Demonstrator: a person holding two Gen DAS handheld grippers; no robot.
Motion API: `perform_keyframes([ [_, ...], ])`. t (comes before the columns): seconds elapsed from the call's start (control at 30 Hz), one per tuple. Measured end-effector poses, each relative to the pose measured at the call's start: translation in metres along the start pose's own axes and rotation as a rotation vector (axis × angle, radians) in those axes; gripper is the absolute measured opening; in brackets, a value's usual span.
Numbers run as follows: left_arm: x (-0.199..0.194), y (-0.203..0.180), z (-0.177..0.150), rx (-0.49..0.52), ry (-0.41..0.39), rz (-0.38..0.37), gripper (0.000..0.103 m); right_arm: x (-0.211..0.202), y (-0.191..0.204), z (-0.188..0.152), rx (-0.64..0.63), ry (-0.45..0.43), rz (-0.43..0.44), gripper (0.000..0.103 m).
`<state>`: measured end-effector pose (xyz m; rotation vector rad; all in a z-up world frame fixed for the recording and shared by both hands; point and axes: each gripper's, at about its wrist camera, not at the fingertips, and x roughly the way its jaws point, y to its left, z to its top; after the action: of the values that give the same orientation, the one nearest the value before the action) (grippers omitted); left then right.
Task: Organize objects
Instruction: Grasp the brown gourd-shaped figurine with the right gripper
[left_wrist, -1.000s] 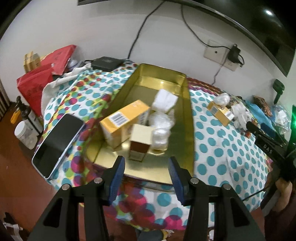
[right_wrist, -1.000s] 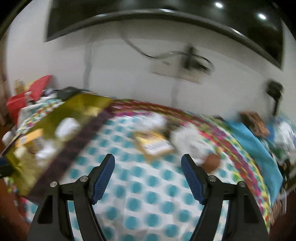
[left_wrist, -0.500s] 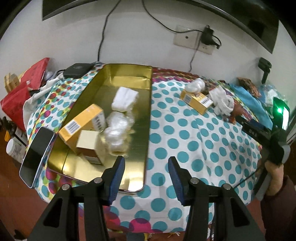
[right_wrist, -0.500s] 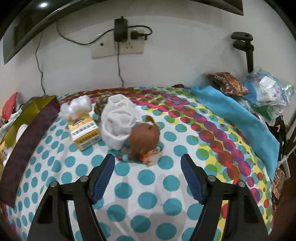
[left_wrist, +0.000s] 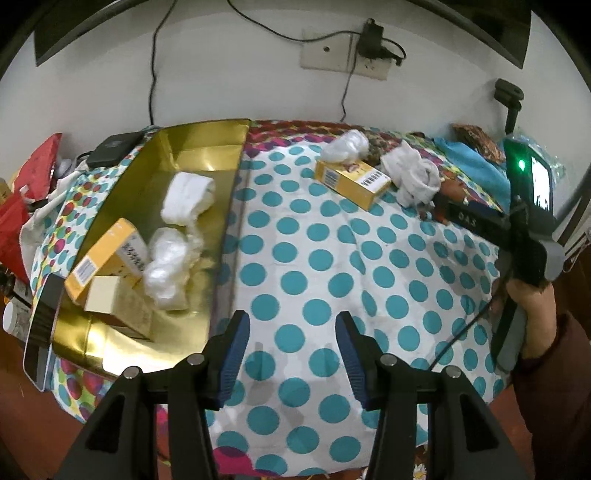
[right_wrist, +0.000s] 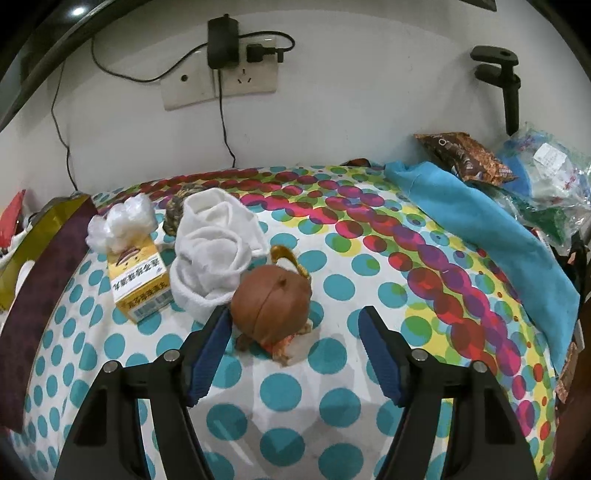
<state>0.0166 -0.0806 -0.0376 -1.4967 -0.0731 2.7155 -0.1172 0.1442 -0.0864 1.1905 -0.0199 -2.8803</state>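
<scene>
A gold tray (left_wrist: 207, 162) on the polka-dot cloth holds a yellow box (left_wrist: 105, 258), a cream box (left_wrist: 118, 310), a white cloth roll (left_wrist: 186, 197) and a plastic wad (left_wrist: 168, 266). My left gripper (left_wrist: 291, 350) is open and empty over the cloth, right of the tray. My right gripper (right_wrist: 293, 349) is open, its jaws either side of a brown round figurine (right_wrist: 271, 304), not touching it. Behind the figurine lie a white rolled cloth (right_wrist: 212, 254), a yellow box (right_wrist: 138, 282) and a plastic wad (right_wrist: 122, 223). The right gripper also shows in the left wrist view (left_wrist: 480, 221).
A phone (left_wrist: 42, 328) lies left of the tray, red bags (left_wrist: 26, 195) beyond it. A black device (left_wrist: 110, 149) sits by the wall. A blue cloth (right_wrist: 491, 236) and plastic bags (right_wrist: 546, 166) lie at the right. A wall socket (right_wrist: 221, 81) with cables is behind.
My left gripper swung right, from over the tray to the open cloth. My right gripper swung right and moved in on the brown figurine, which now sits between its open jaws.
</scene>
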Motion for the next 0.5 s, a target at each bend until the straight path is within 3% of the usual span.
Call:
perform_keyframes([
  [0.17, 0.010, -0.015, 0.004, 0.028, 0.014, -0.006, 0.049, 0.009, 0.002, 0.005, 0.007, 0.025, 0.009, 0.066],
  [0.27, 0.015, -0.025, 0.008, 0.047, 0.012, -0.012, 0.049, 0.012, 0.004, 0.005, 0.004, 0.039, 0.027, 0.055],
  [0.33, 0.018, -0.033, 0.012, 0.063, 0.004, -0.019, 0.049, 0.013, 0.006, 0.005, -0.004, 0.044, 0.040, 0.041],
  [0.5, 0.029, -0.050, 0.025, 0.099, -0.025, -0.038, 0.050, 0.010, 0.008, 0.006, -0.029, 0.027, 0.023, 0.037],
])
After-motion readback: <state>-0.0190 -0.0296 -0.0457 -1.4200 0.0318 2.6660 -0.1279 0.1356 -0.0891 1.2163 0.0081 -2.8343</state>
